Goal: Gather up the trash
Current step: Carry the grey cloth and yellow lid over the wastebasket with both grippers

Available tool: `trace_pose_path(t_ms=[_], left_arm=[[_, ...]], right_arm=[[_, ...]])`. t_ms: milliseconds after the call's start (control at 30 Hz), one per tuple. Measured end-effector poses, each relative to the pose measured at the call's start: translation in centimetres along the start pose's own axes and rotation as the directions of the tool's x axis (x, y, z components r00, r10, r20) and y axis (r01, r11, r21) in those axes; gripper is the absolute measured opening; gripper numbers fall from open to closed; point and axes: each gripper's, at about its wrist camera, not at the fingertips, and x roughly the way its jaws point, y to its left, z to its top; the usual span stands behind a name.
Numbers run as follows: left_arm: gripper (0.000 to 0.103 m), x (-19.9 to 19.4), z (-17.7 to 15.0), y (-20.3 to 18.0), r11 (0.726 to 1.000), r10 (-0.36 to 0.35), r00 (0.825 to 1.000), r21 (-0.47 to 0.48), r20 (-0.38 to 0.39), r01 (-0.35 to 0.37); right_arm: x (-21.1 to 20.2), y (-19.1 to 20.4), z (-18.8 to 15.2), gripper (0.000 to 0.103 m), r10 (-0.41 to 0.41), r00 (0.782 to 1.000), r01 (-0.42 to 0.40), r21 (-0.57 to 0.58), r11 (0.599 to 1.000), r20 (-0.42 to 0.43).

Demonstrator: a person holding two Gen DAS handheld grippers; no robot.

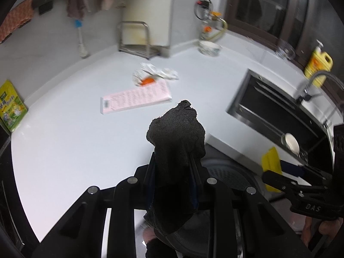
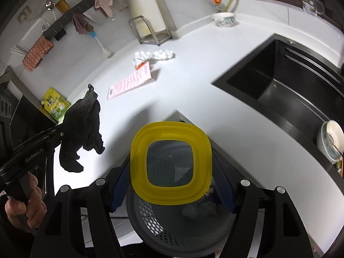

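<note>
My left gripper (image 1: 175, 167) is shut on a black rag (image 1: 176, 142). It holds the rag in the air over the counter's front edge; the rag (image 2: 82, 129) hangs limp in the right wrist view. My right gripper (image 2: 172, 163) is shut on a yellow-rimmed clear lid (image 2: 138, 161) and holds it over a grey perforated trash bin (image 2: 163, 221) below the counter. The lid's edge (image 1: 271, 161) also shows in the left wrist view. A pink flat box (image 1: 136, 100) and crumpled white wrappers with an orange piece (image 1: 153, 74) lie on the white counter (image 1: 71, 142).
A black sink (image 2: 286, 90) is set into the counter at right, with a dish (image 2: 332, 139) in it. A bowl (image 1: 209, 47), a metal rack (image 1: 135, 38), a brush (image 1: 80, 40), a green pouch (image 1: 10, 105) and a yellow bottle (image 1: 318, 64) stand around the counter's back and sides.
</note>
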Motion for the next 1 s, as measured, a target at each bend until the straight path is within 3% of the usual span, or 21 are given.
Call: trace_pose_path(t_ms=[367,1000], left_arm=[[0.026,2.4,-4.6,-5.1,0.998,-0.041,0.994,0.044,-0.102,0.046],[0.028,6.1,-9.1,-6.2,1.000,0.019,0.976,0.025,-0.219,-0.014]], right_arm=[[0.0,-2.5,-3.7,0.068,-0.006,0.998,0.006,0.003,1.000,-0.060],[3.9,-3.6,-6.8,0.068,-0.037,0.989,0.031,-0.040,0.999,-0.142]])
